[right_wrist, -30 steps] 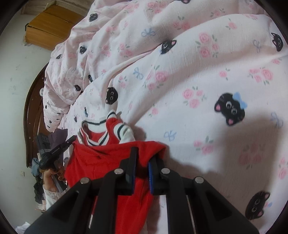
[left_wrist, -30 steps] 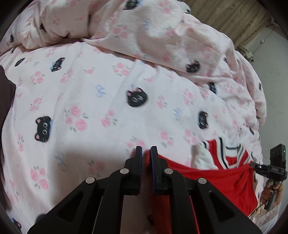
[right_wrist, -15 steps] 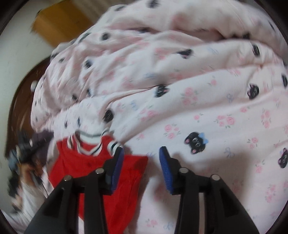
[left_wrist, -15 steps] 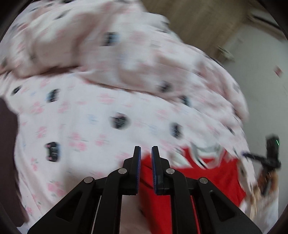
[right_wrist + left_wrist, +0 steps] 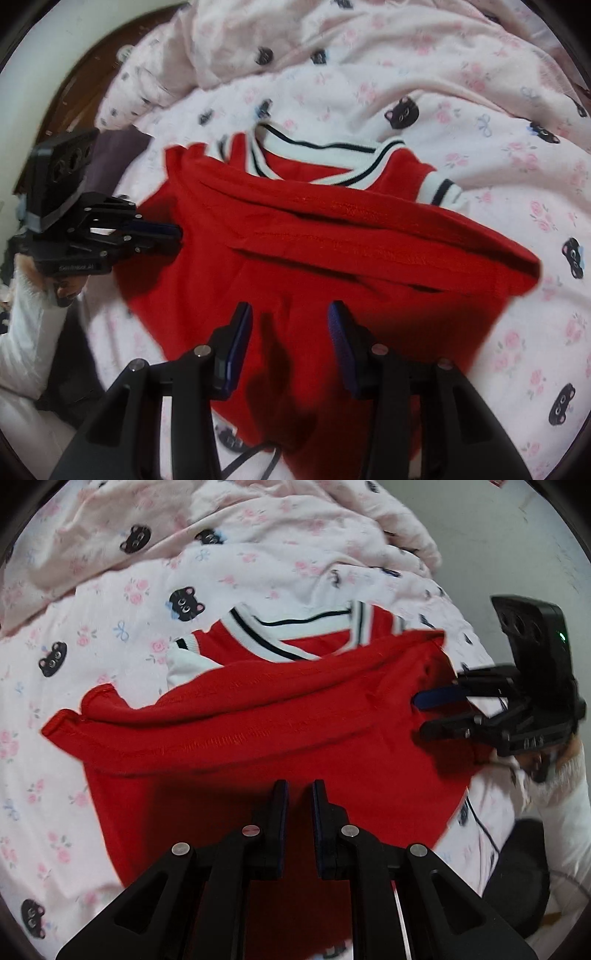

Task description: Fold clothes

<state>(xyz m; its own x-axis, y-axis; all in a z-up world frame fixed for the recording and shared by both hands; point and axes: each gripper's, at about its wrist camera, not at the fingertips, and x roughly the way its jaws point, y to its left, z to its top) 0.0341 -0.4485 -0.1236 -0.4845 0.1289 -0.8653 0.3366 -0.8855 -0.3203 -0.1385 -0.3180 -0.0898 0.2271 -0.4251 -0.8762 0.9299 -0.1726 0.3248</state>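
Right gripper (image 5: 290,325) has let go, jaws apart over the red shirt (image 5: 258,746) now lying folded hem-to-collar on the bed (image 5: 110,602), left gripper (image 5: 298,801) nearly shut and seemingly empty: first fold looks done.

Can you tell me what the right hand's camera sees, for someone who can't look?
A red shirt with a white, dark-striped collar lies partly folded on a pink cat-print bedsheet. The right gripper hangs open above it, and the left gripper sits at the shirt's left edge.
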